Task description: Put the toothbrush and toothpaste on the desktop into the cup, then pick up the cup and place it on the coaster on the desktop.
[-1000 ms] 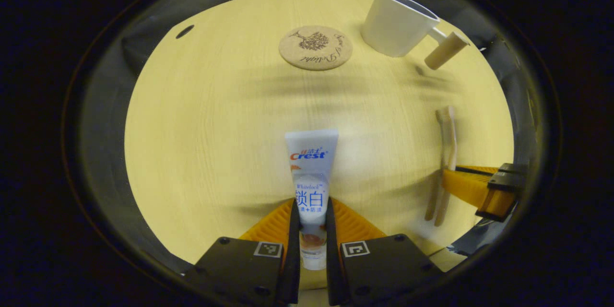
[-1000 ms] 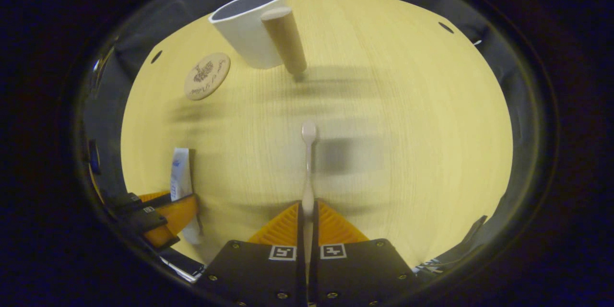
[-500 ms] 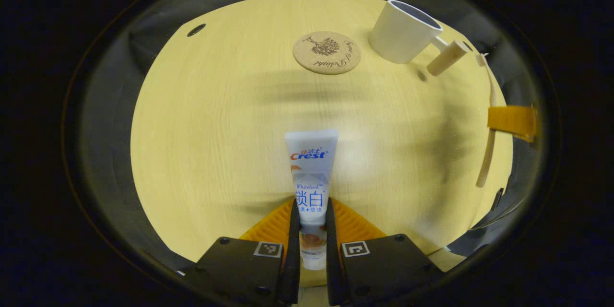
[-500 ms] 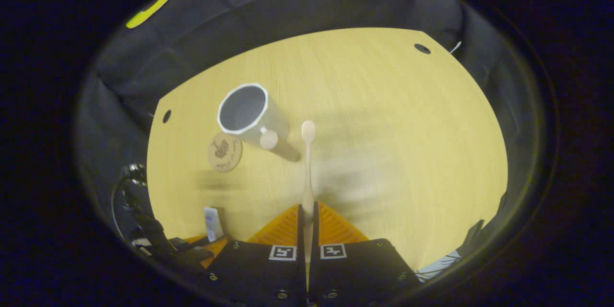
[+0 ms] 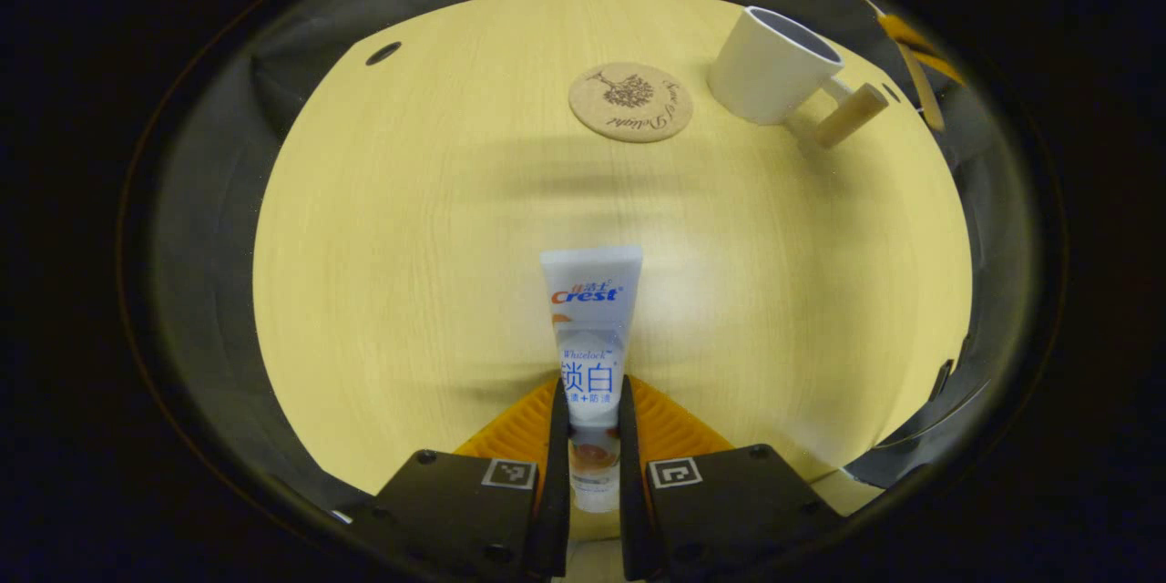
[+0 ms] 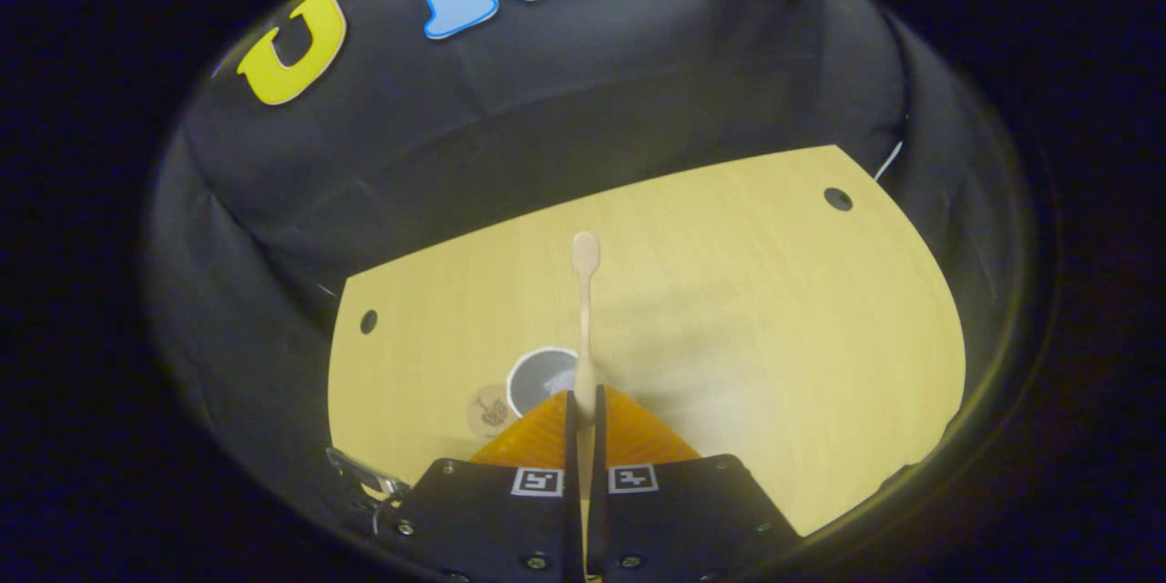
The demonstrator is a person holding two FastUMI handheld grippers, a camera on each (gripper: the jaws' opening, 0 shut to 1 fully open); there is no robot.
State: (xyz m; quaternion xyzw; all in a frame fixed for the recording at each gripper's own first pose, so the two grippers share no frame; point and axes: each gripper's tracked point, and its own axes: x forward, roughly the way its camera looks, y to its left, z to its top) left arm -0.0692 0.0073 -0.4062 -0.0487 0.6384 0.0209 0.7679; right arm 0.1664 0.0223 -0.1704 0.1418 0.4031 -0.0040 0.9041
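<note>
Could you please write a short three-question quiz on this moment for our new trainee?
1. True or false: the toothpaste is already inside the cup.
2. What does the right gripper hold? A) the coaster B) the toothbrush C) nothing
3. Fill in: in the left gripper view, the coaster lies on the desktop to the ____ of the cup.

Key:
1. False. The left gripper has both fingers pressed on the tube, away from the cup.
2. B. The toothbrush is clamped between its fingers and points forward, with the cup's open mouth below.
3. Left, apart from it; the cup stands off the coaster.
</note>
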